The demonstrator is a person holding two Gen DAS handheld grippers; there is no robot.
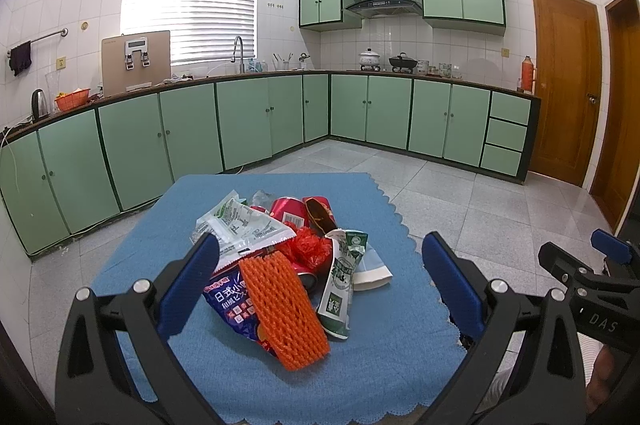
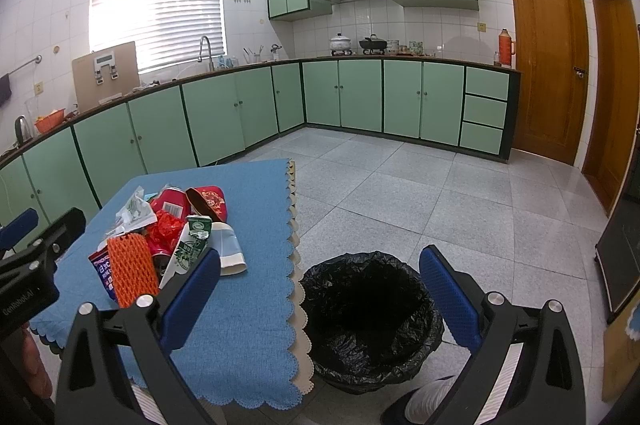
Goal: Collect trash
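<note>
So a pile of trash is seen heaped in the middle of a blue cloth on the table, right at the centre of the left wrist view. An orange foam net is laid on the near side of the heap, partly over a blue snack bag. A green-and-white milk carton is propped just right of the net, a white-green wrapper is spread over the upper left of the pile, and red cans are tucked at the back. A crumpled red bag is wedged in the middle.

The left gripper is held wide apart, nothing pinched, with the pile framed between its blue pads. The pads aren't touching anything as far as can be told.

In the right wrist view, the right gripper is also spread wide and empty. A bin lined with a black bag is seen on the floor at lower centre, just beside the table's scalloped edge. The pile sits at the left of that frame, near the left pad.

Green cabinets are lined along the back.
</note>
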